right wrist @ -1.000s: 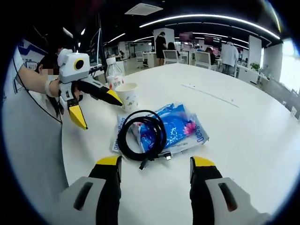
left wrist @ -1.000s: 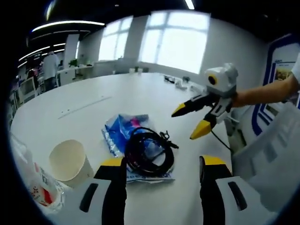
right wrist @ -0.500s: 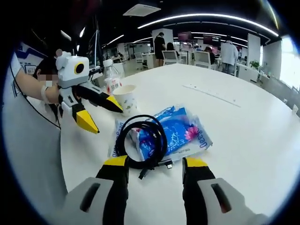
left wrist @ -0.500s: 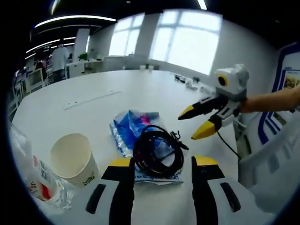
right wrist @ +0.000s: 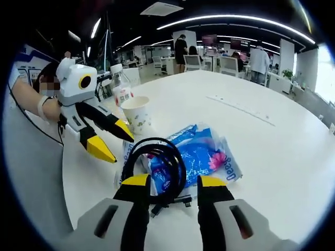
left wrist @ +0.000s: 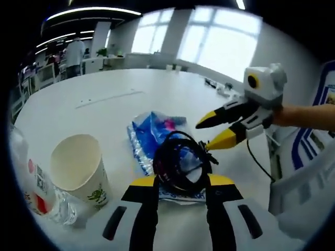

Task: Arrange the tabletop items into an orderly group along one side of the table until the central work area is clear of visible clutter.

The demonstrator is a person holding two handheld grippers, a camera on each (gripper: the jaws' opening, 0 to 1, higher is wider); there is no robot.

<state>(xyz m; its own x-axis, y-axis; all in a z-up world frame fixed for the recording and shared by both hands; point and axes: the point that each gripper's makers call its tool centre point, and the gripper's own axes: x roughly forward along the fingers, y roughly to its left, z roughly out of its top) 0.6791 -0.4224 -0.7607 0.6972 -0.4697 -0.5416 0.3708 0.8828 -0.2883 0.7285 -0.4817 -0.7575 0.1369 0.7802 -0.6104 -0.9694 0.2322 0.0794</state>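
Both tools [left wrist: 180, 183] [right wrist: 168, 183] flank the black cable coil [right wrist: 153, 167]

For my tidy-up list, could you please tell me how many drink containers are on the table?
2: a paper cup beside the blue packet, and a plastic bottle just behind the cup, near the table's edge. Others may lie outside the views.

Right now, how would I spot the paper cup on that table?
On the big white round table, find the crinkly blue plastic packet under a black coiled cable. Beside it stands the cream paper cup, open-topped, next to a clear plastic bottle.
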